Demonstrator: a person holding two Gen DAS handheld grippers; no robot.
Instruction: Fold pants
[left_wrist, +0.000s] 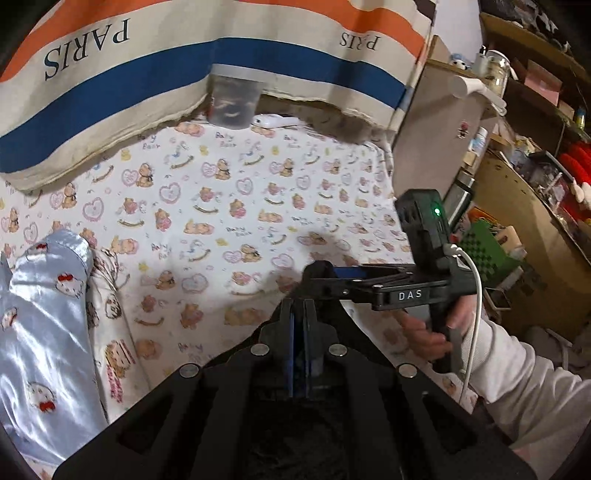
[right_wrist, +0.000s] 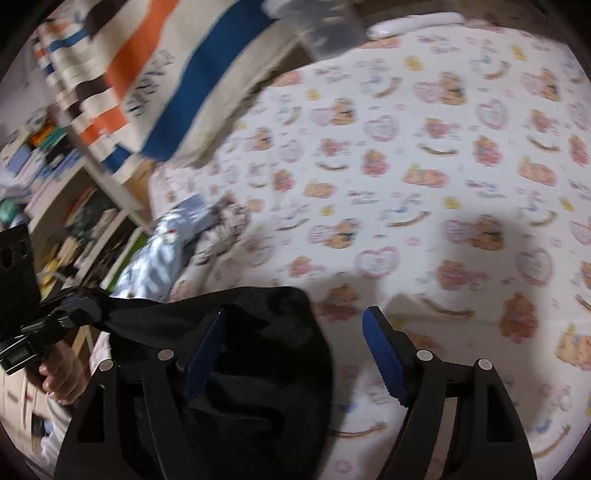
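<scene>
My left gripper (right_wrist: 86, 312) is clamped on the black pants (right_wrist: 236, 332), lower left of the right-wrist frame. My right gripper (right_wrist: 295, 350) has jaws apart, holding nothing, pants under its left finger. Its body reads "DAS" (left_wrist: 410, 295). Striped fabric (left_wrist: 110, 74) upper left reads "PARIS".

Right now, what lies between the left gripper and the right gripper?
The black pants: pinched in the left gripper, they run across to the open right gripper, as the right wrist view shows.

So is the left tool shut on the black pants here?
Yes. In the right wrist view the left tool pinches a gathered corner of the black pants; its own view shows its pads pressed together.
</scene>
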